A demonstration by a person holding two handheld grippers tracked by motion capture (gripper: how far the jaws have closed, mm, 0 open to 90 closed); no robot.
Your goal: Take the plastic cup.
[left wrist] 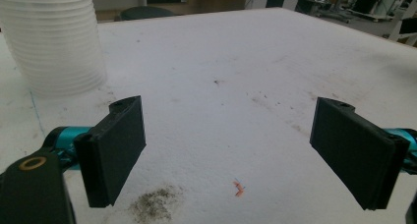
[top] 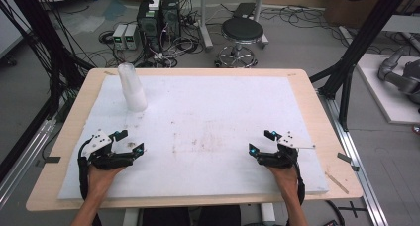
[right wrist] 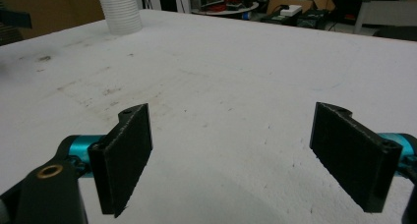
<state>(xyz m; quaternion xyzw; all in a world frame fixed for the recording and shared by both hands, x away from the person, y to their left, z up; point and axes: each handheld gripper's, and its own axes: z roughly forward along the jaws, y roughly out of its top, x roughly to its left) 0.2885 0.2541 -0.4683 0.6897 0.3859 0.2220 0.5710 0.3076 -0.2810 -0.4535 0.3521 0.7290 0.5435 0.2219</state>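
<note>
High view: your left gripper [top: 130, 142] rests near the desk's near-left corner, jaws spread with nothing between them. The stack of cups [top: 131, 88] stands upright toward the far-left corner of the white pad [top: 213, 112]. Your right gripper [top: 262, 141] sits near the near-right corner, jaws spread, empty.

We see even, soft overhead light, bright on the white table [top: 208, 112], with faint shadows under each tool. No glare. The high view is slightly soft; in both gripper views the near jaws and far background blur.
</note>
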